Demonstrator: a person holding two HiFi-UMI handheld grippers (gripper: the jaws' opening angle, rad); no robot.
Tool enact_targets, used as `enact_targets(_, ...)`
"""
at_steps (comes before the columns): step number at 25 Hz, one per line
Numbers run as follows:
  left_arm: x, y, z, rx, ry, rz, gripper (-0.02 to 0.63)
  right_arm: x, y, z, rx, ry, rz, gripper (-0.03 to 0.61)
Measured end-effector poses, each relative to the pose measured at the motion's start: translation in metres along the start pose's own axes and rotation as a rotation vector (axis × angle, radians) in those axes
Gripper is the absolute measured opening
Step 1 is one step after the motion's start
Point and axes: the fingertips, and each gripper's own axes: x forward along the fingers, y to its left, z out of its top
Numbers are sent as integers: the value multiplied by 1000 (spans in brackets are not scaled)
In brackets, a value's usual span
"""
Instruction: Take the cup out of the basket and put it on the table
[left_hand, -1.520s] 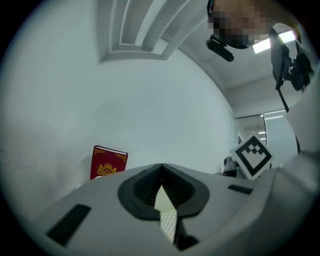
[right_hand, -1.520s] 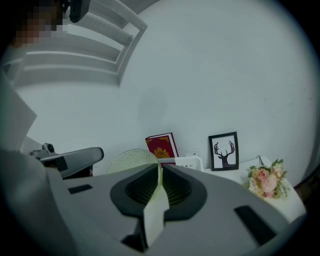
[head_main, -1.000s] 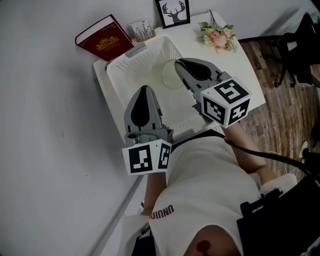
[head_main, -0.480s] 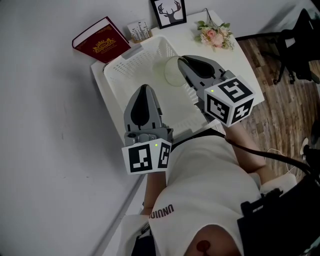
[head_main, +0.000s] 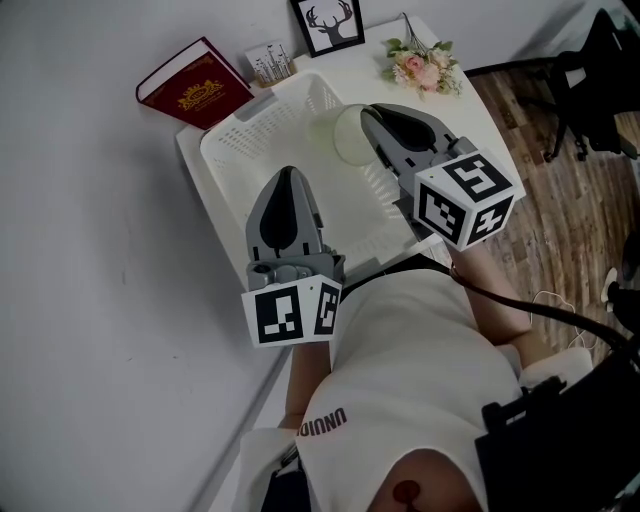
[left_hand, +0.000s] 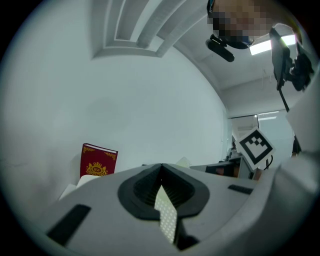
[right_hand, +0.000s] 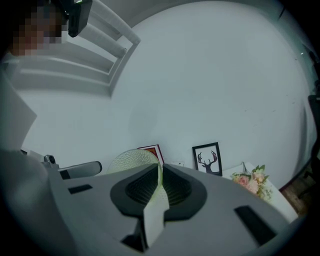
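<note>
**Right gripper.** Your right gripper (head_main: 375, 118) has its jaws clamped on the thin wall of the cup (head_main: 338, 136). In the right gripper view the two pads stand almost together, with only the pale green wall pressed between them. The rest of the cup bulges out at 11 o'clock from the jaw tips.

**Cup position.** The cup is held over the basket (head_main: 245, 150), at about 1 o'clock from the basket's centre in the head view. It is not on the table (head_main: 462, 108). Whether its base touches the basket floor cannot be told.

**Left gripper.** Your left gripper (head_main: 286, 176) sits at 6 o'clock from the basket's centre, its tips reaching over the near part of the basket. In the left gripper view its jaws are closed tip to tip. A strip of the basket's perforated white surface shows through the slit behind the tips.

**Surroundings, head view, read from the basket's centre.**
- A red book (head_main: 195, 95) with gold print stands at 10 o'clock, against the wall.
- A small printed card (head_main: 266, 63) stands at 11 o'clock.
- A framed deer picture (head_main: 328, 22) stands at 12 o'clock.
- A bunch of pink flowers (head_main: 425, 65) lies at 1 o'clock, beyond the cup.
- Bare white table top runs along the 3 o'clock side, with wooden floor (head_main: 560, 230) past its edge.
</note>
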Motion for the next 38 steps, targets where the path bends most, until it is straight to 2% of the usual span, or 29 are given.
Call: enact_targets(38,23,-36,-6,20,26,-91,12,-39,-62,3,37,-38,-160,41)
